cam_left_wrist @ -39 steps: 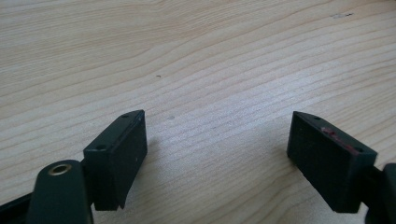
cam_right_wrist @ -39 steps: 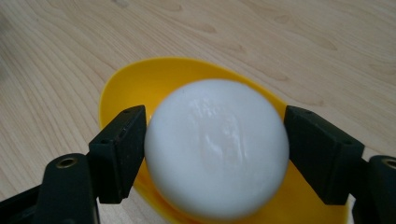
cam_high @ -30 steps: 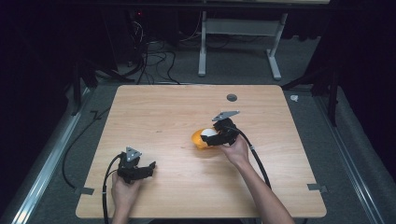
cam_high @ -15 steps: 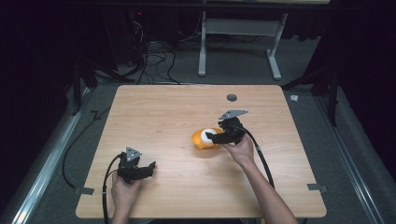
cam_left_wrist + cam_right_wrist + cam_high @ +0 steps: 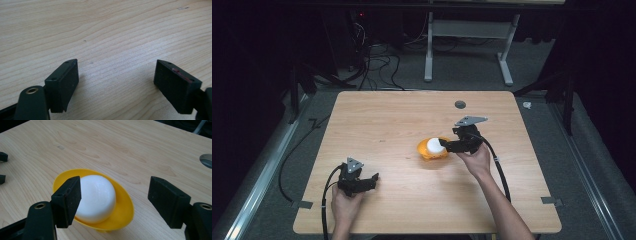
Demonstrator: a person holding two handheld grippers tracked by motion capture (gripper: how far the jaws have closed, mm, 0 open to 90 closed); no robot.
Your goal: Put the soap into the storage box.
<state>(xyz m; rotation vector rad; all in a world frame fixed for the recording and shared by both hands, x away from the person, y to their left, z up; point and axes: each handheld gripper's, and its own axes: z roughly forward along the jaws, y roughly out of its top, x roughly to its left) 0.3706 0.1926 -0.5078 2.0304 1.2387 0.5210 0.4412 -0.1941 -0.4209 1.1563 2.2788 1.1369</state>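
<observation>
a shallow yellow plastic bowl [image 5: 432, 149] sat near the middle of the light wooden table [image 5: 402, 115], a little toward the person's right, with a smooth white dome-shaped object [image 5: 96, 195] resting inside it. the right gripper [image 5: 446, 146] hovered just beside the bowl's right rim, held by the right hand [image 5: 475, 159]; in the right gripper view its jaws stood wide apart, one black pad [image 5: 67, 198] in front of the white dome and the other off to the side over bare wood. the left gripper [image 5: 368, 181] lay low near the table's front left, well apart from the bowl, its jaws spread open over empty wood grain in the left gripper view. a small grey round disc [image 5: 460, 104] was set in the tabletop farther back.
</observation>
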